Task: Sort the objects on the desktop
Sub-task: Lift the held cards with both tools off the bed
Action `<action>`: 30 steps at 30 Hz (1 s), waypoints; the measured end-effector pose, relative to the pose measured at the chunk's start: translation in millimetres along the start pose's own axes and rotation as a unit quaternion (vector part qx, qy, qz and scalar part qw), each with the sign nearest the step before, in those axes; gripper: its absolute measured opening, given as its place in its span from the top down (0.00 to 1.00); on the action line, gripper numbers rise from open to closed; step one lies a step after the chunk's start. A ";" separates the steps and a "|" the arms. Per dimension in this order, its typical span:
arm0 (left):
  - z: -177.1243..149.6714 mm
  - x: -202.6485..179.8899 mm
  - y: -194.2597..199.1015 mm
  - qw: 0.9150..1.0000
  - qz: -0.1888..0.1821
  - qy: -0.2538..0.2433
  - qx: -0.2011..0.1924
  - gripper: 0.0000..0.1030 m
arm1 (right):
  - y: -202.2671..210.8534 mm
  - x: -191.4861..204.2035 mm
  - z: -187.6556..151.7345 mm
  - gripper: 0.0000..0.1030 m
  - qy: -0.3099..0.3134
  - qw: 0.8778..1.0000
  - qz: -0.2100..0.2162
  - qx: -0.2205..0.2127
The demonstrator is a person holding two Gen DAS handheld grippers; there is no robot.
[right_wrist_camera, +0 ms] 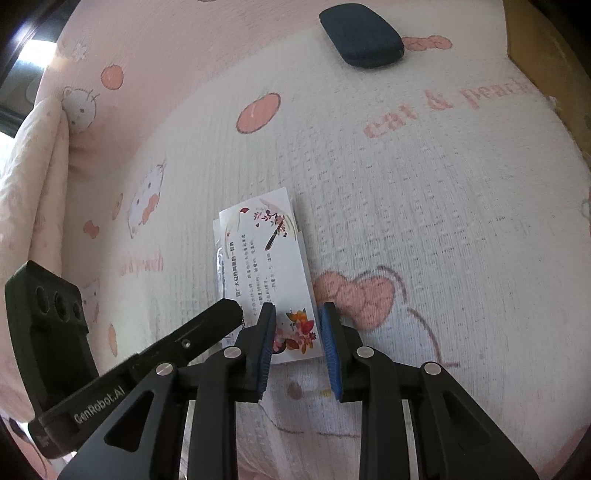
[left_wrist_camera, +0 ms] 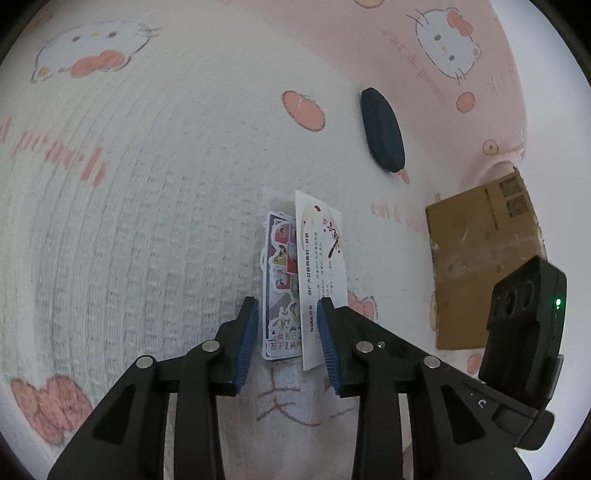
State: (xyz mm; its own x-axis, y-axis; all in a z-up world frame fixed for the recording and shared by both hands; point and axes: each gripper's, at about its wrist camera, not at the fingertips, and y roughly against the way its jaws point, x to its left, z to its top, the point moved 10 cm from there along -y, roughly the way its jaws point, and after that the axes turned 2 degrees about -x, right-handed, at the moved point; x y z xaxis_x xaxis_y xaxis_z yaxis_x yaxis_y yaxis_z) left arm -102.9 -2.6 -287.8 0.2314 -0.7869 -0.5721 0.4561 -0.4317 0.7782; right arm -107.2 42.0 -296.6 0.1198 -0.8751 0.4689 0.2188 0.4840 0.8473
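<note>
A white printed card (left_wrist_camera: 325, 266) lies on top of a clear packet of colourful stickers (left_wrist_camera: 282, 280) on the cat-print cloth. My left gripper (left_wrist_camera: 288, 314) is open, its blue pads either side of the near end of the packet and card. My right gripper (right_wrist_camera: 299, 321) is open too, its pads straddling the card's (right_wrist_camera: 266, 266) flowered near end. The packet (right_wrist_camera: 218, 258) shows only as a clear edge under the card. The left gripper's finger (right_wrist_camera: 207, 325) reaches in from the left. A dark blue oval case (left_wrist_camera: 382, 129) lies farther off; it also shows in the right wrist view (right_wrist_camera: 360, 35).
A brown cardboard box (left_wrist_camera: 480, 258) stands at the right of the cloth; its edge shows in the right wrist view (right_wrist_camera: 554, 55). The right gripper's camera block (left_wrist_camera: 524, 325) sits in front of it. A pale pillow or folded fabric (right_wrist_camera: 29, 177) lies at the left.
</note>
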 end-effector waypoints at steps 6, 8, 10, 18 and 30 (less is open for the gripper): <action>9.6 2.2 0.1 1.000 -0.010 0.017 -0.008 0.48 | 0.9 -2.2 6.2 0.78 -0.011 1.000 0.016 -0.003; 9.5 3.5 -0.3 0.999 -0.018 0.025 -0.011 0.48 | -1.0 -2.1 6.8 0.78 -0.020 0.999 0.025 -0.006; 8.8 4.7 0.0 0.999 -0.025 0.033 -0.018 0.48 | -1.8 -1.7 6.8 0.77 -0.026 0.999 0.032 -0.009; 5.4 -0.4 -5.0 0.999 -0.023 0.037 -0.022 0.62 | -2.3 -0.8 6.8 0.75 -0.039 0.998 0.034 -0.019; 3.0 -3.1 1.9 0.999 -0.006 0.021 -0.028 0.89 | 9.7 13.1 7.5 0.81 0.043 0.998 -0.018 -0.039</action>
State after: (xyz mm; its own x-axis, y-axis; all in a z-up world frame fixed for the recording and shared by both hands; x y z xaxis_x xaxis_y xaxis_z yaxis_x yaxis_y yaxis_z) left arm -105.3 -2.3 -283.8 0.2608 -0.7628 -0.5918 0.5055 -0.4143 0.7568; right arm -110.8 35.3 -280.4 0.1915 -0.8909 0.4120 0.2980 0.4527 0.8404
